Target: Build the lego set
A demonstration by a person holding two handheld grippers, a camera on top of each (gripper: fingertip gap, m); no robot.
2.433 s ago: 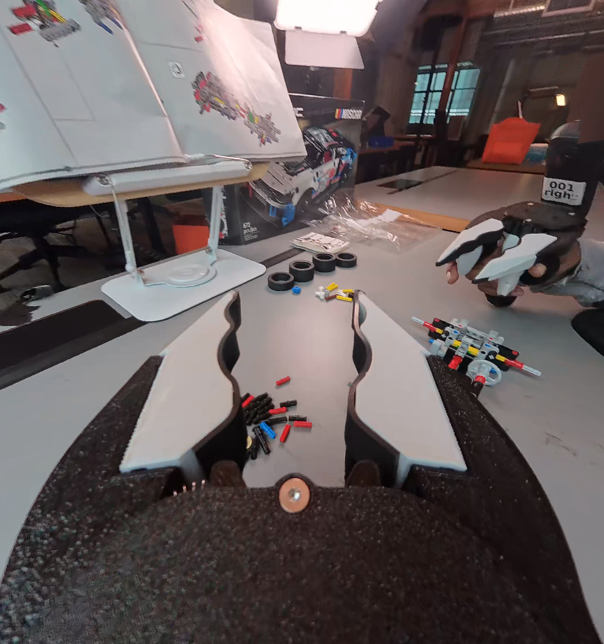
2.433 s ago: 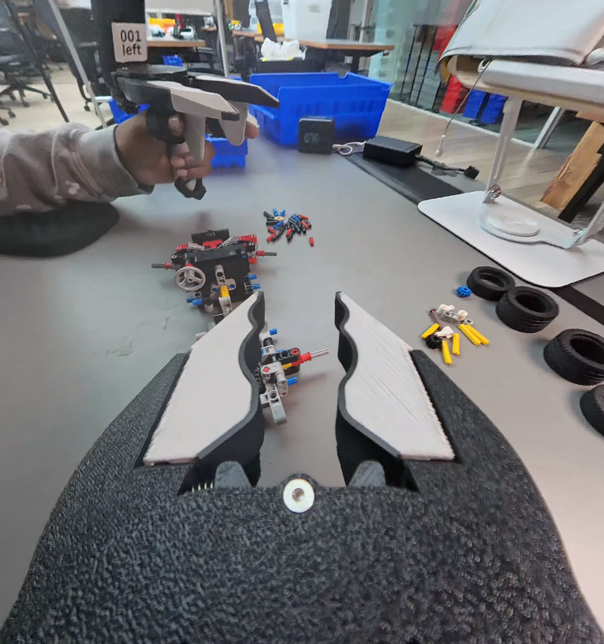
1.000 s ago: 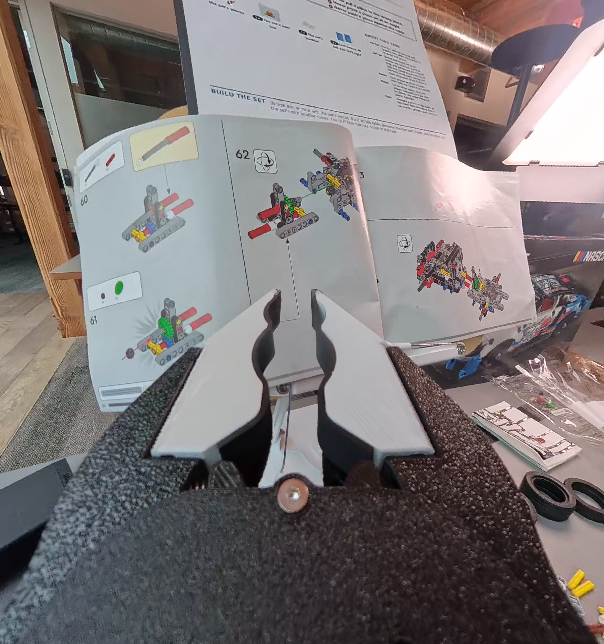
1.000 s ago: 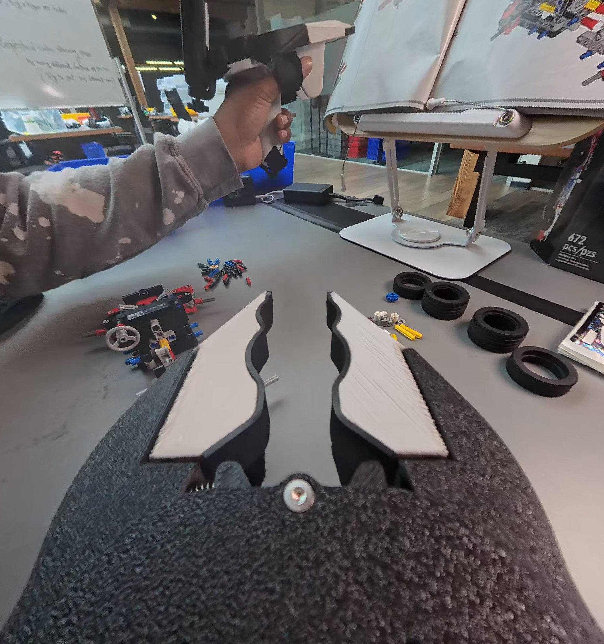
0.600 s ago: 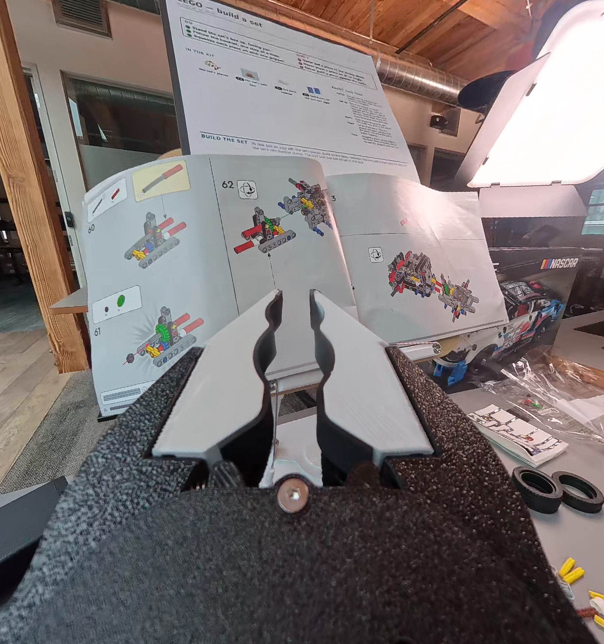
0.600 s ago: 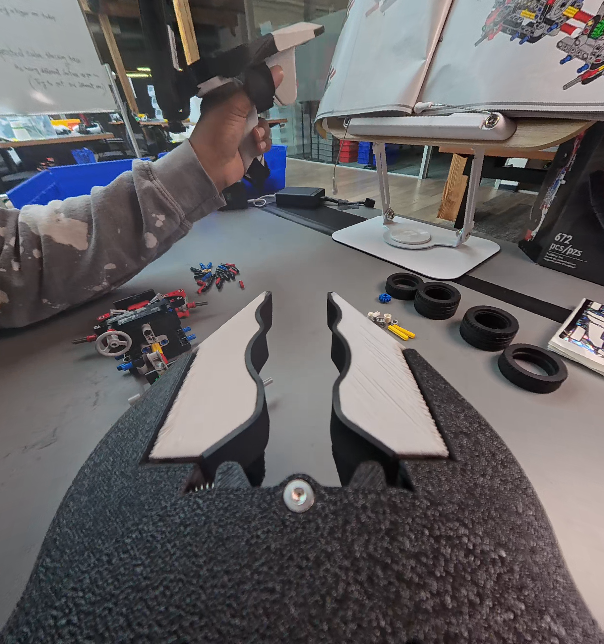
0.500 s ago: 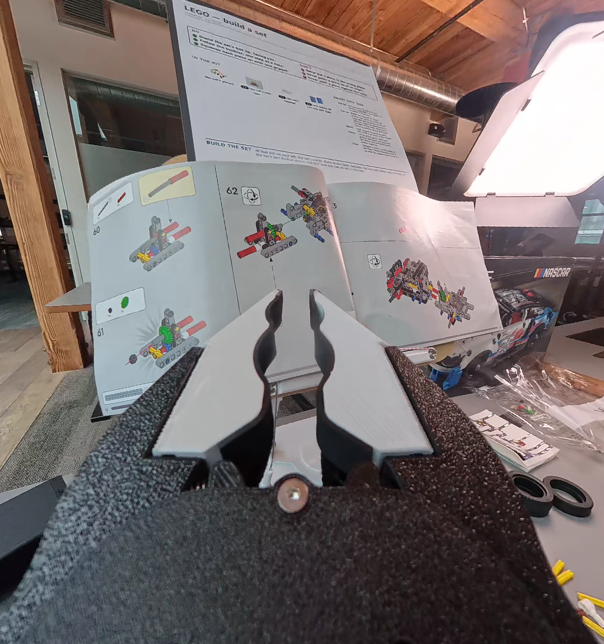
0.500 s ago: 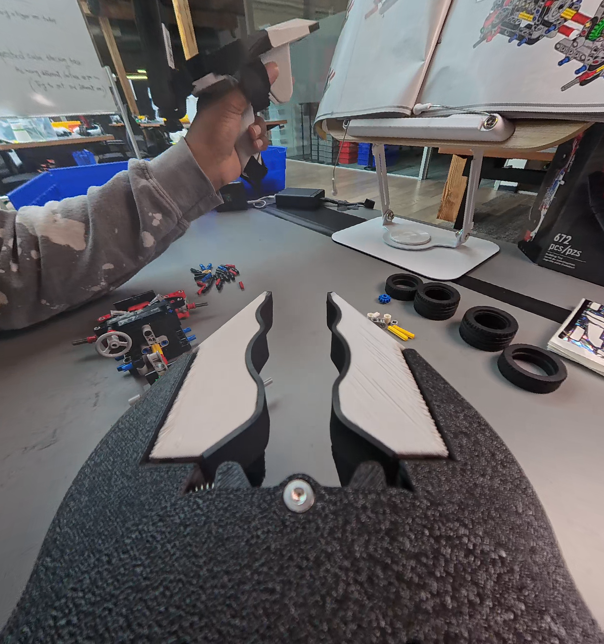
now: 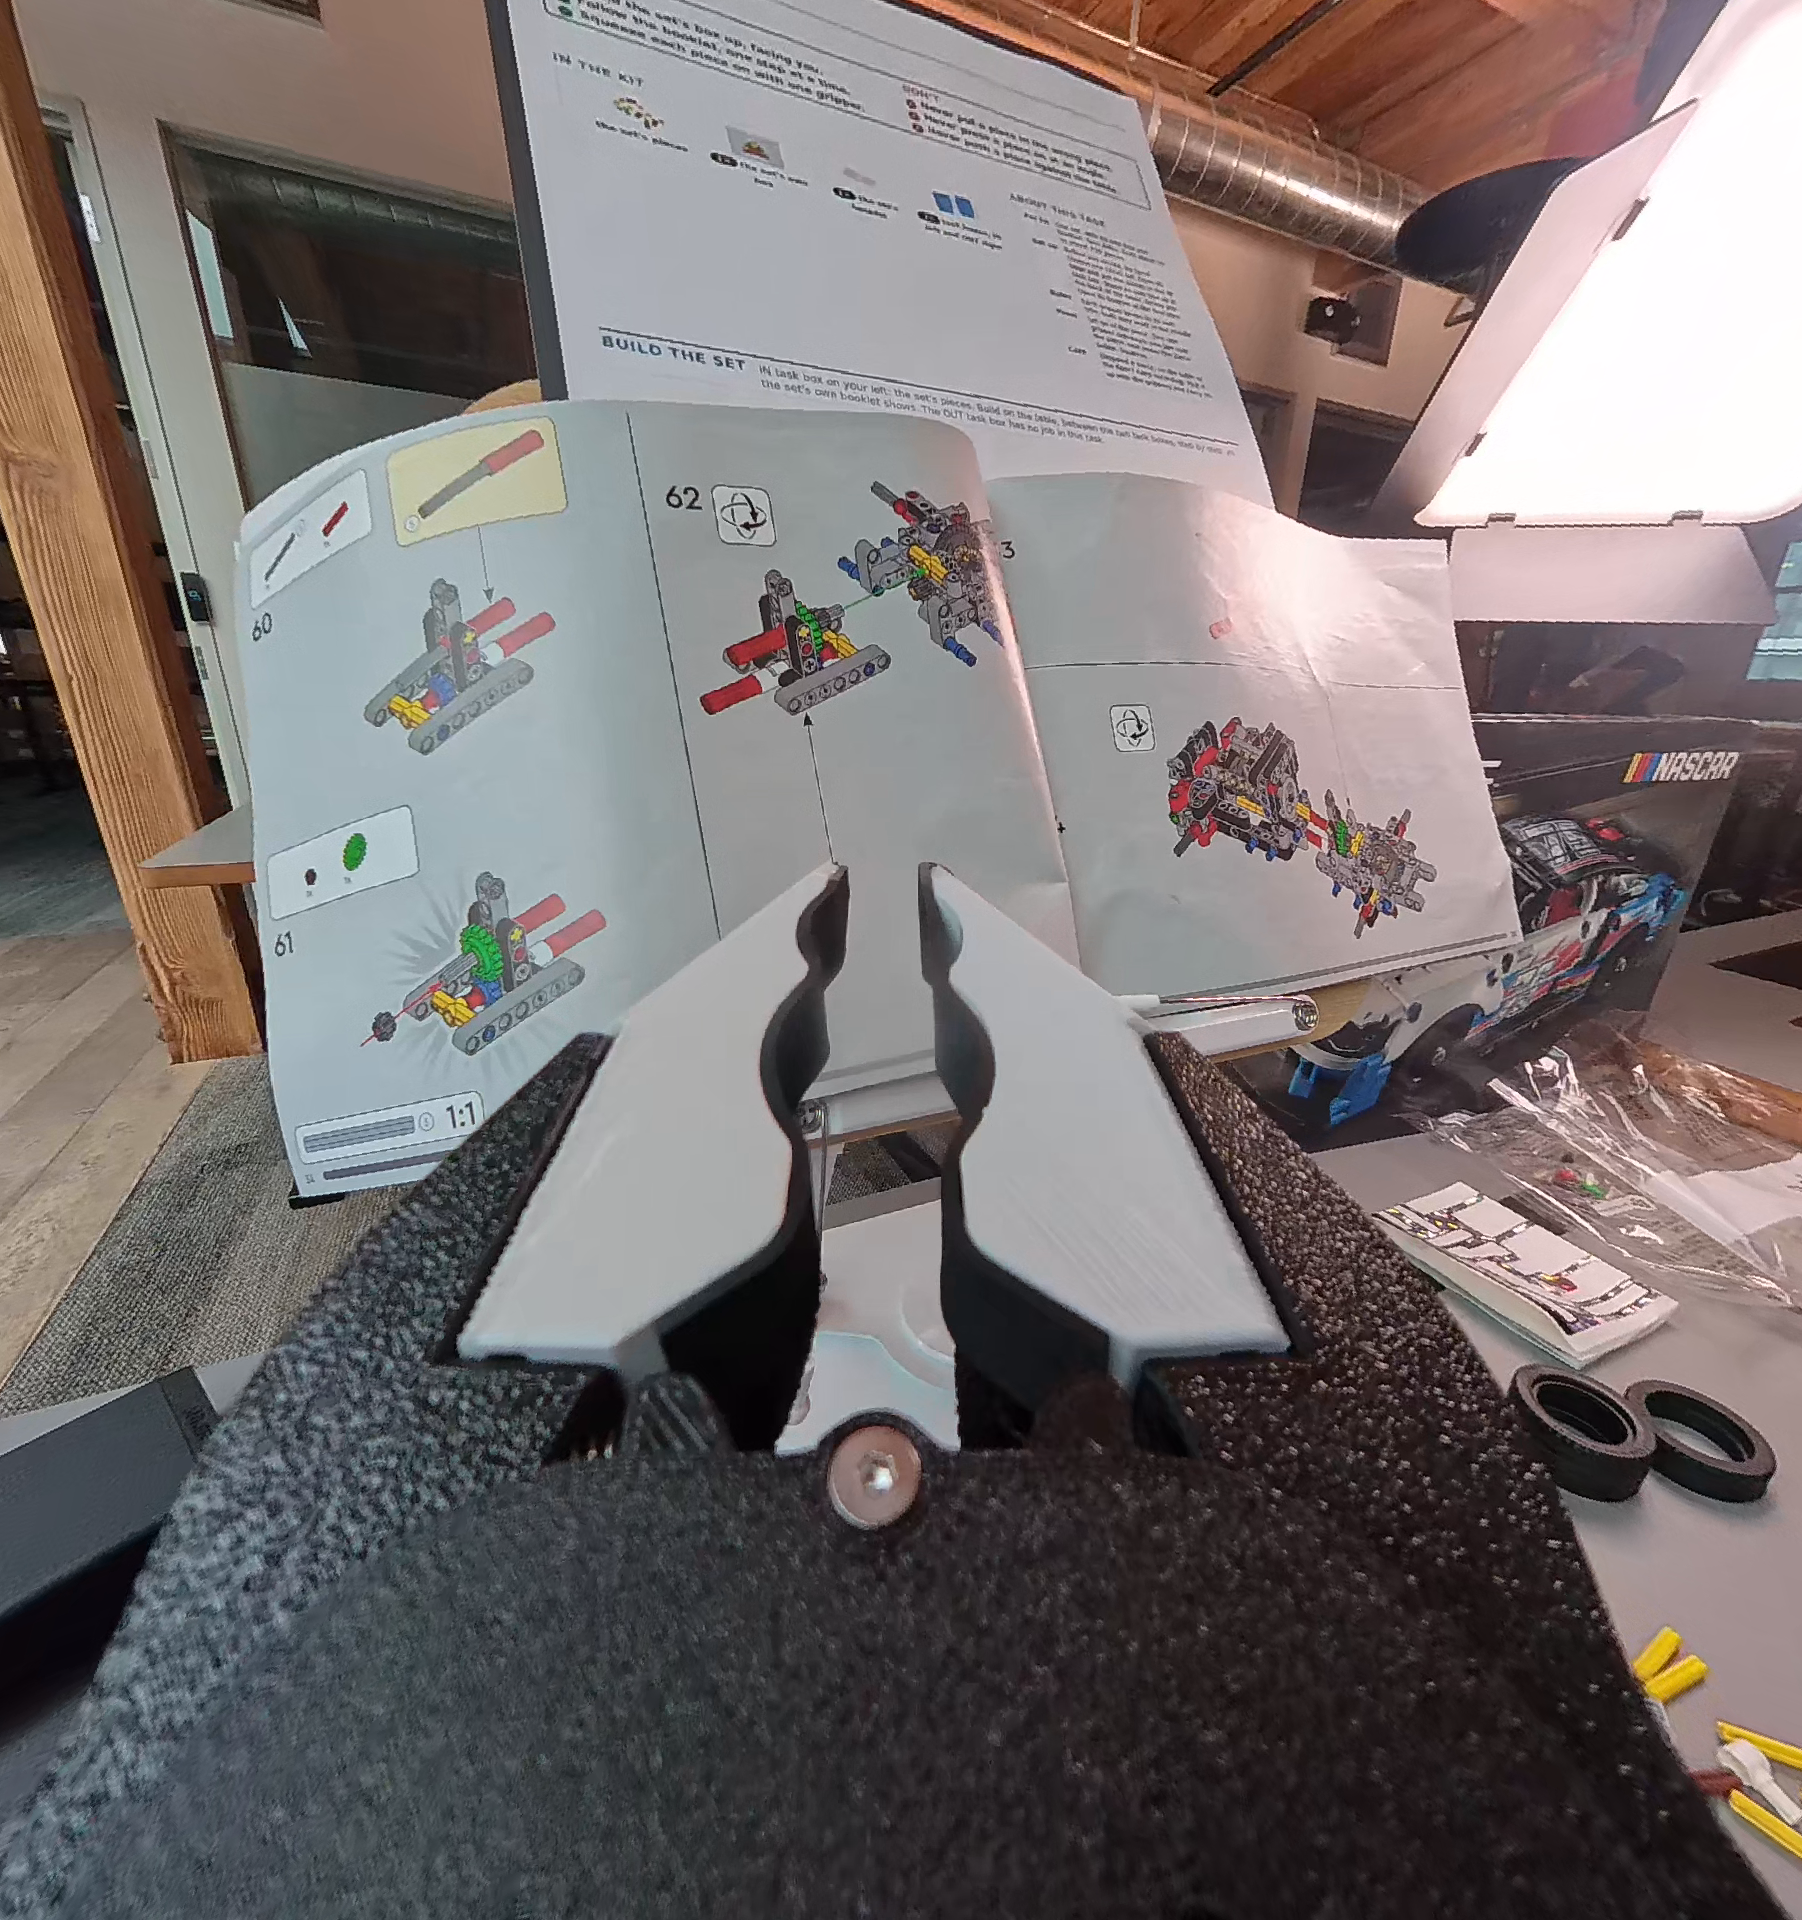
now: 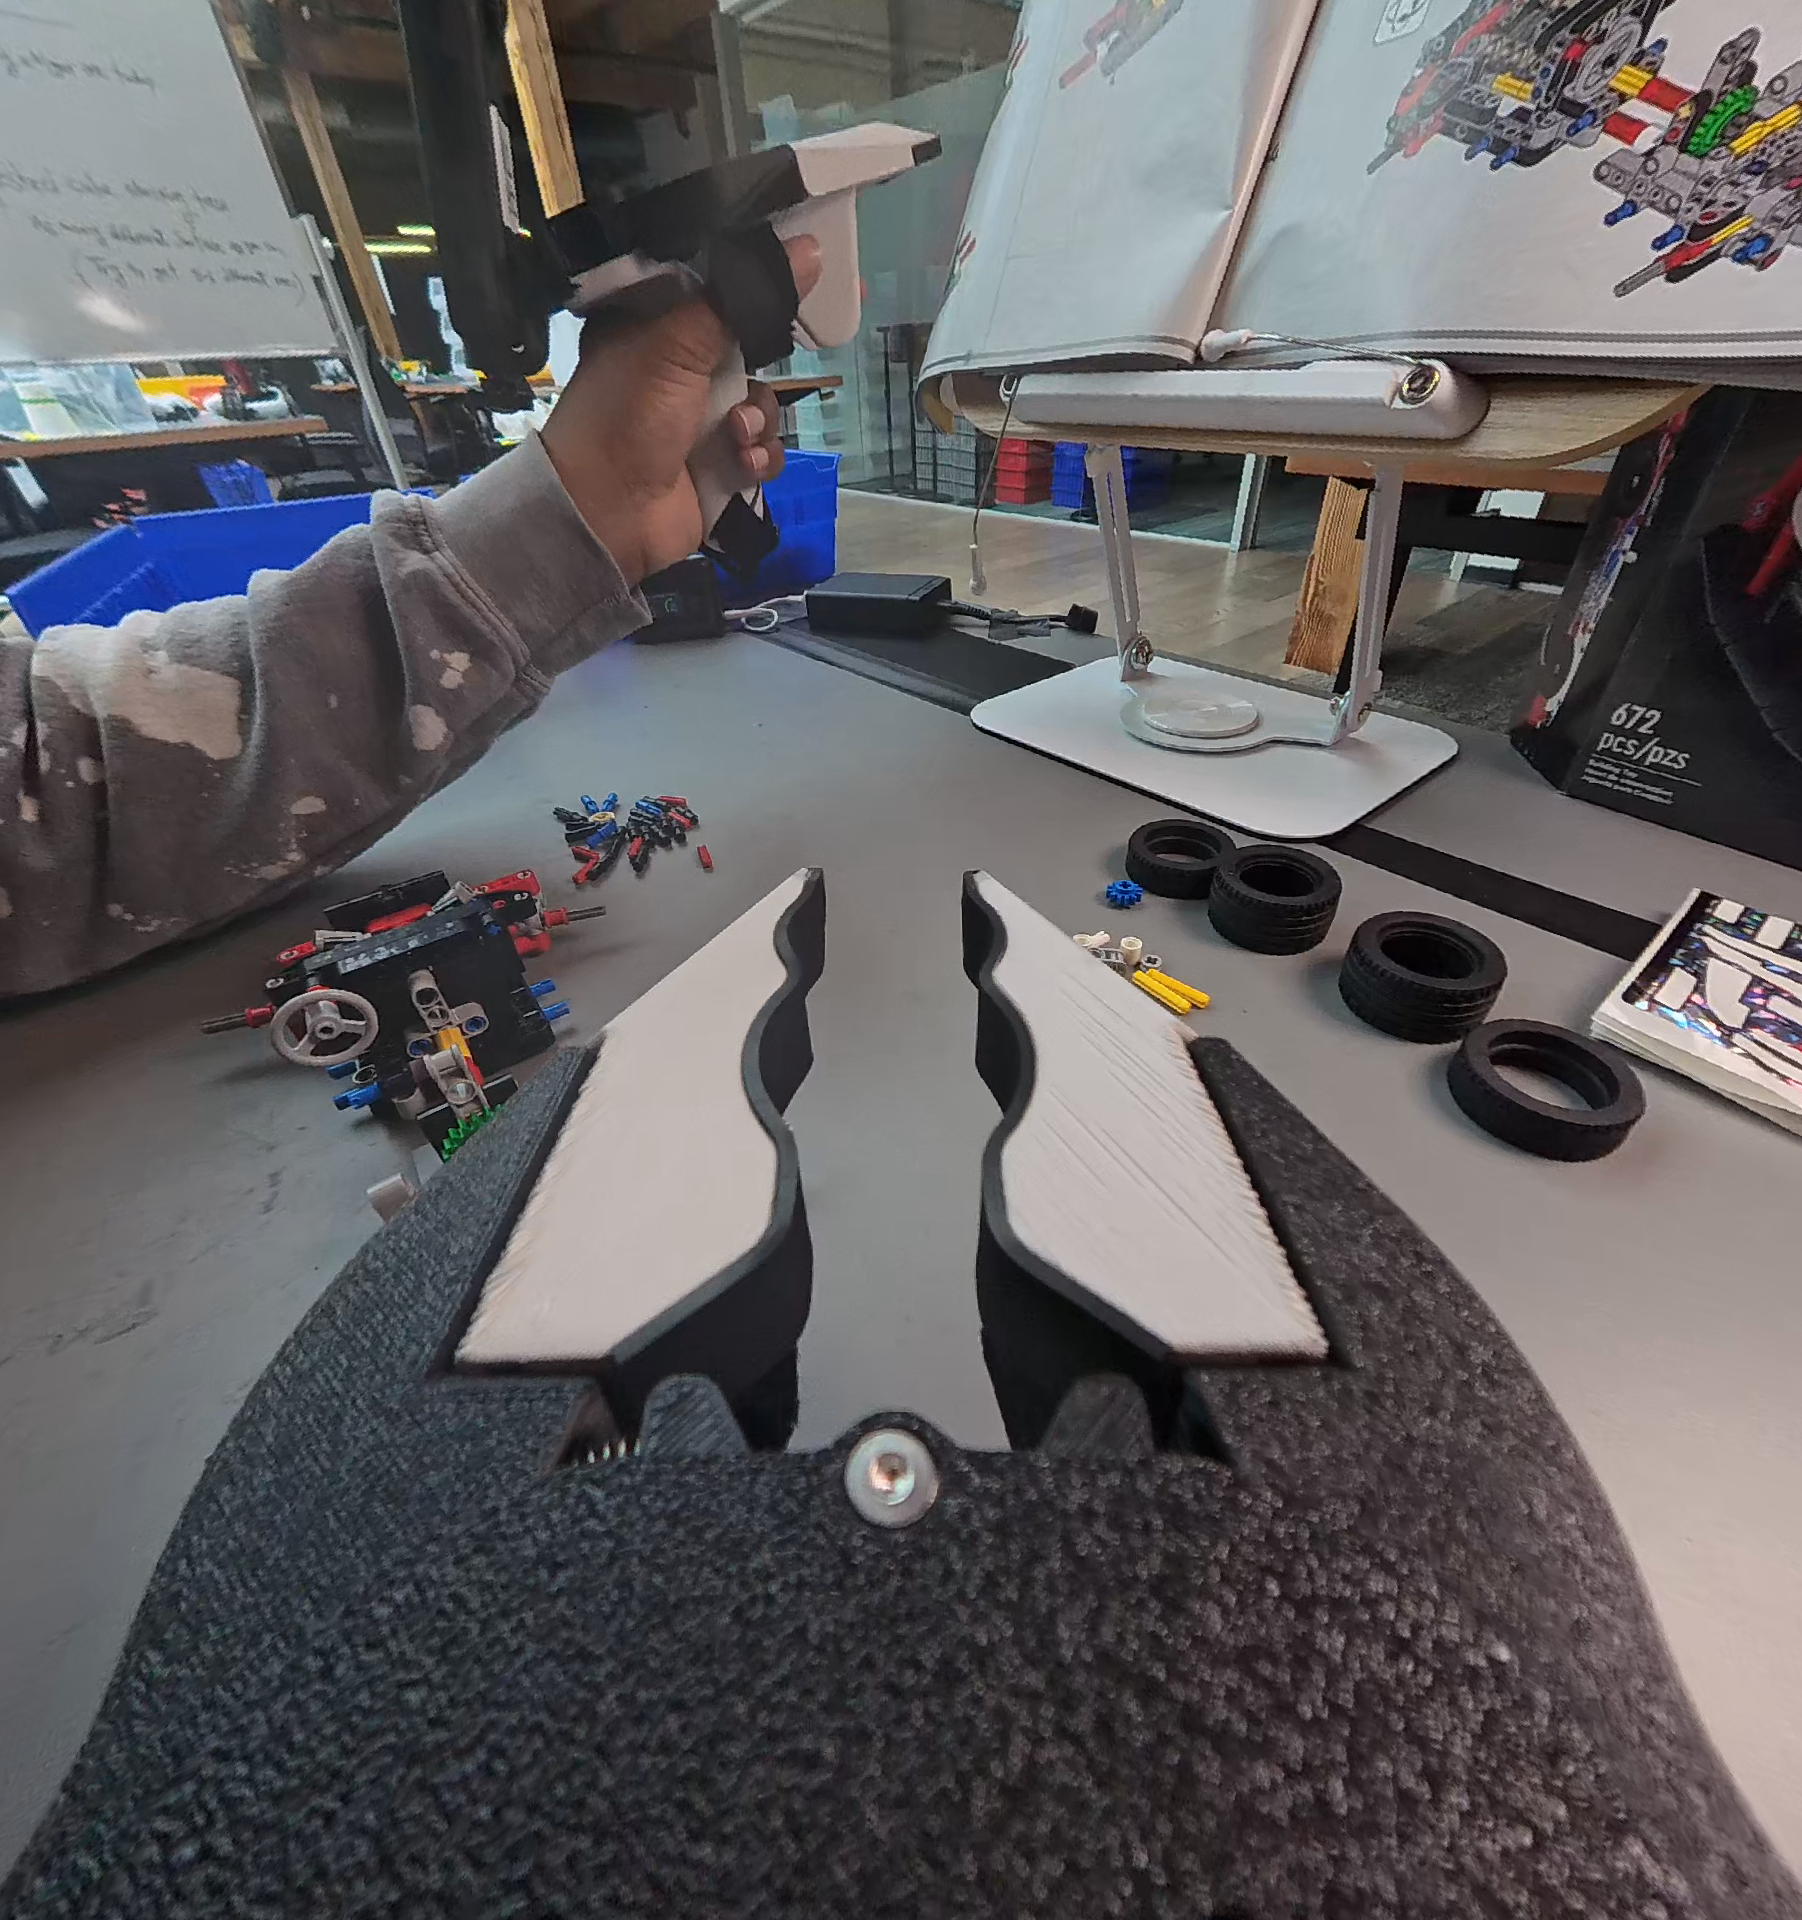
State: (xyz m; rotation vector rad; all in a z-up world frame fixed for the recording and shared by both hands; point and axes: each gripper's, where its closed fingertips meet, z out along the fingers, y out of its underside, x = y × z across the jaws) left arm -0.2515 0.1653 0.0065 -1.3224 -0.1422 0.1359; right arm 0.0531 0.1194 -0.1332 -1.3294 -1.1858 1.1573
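Both tools, left tool (image 9: 881, 883) and right tool (image 10: 894, 888), gape slightly, empty; 4 tyres (image 10: 1276, 899) lie loose on table (image 10: 1499, 1351).

Wooden post (image 9: 55, 499), plank floor (image 9: 14, 1122), bright light panel (image 9: 1686, 312), whiteboard (image 10: 97, 187), blue bins (image 10: 201, 551).
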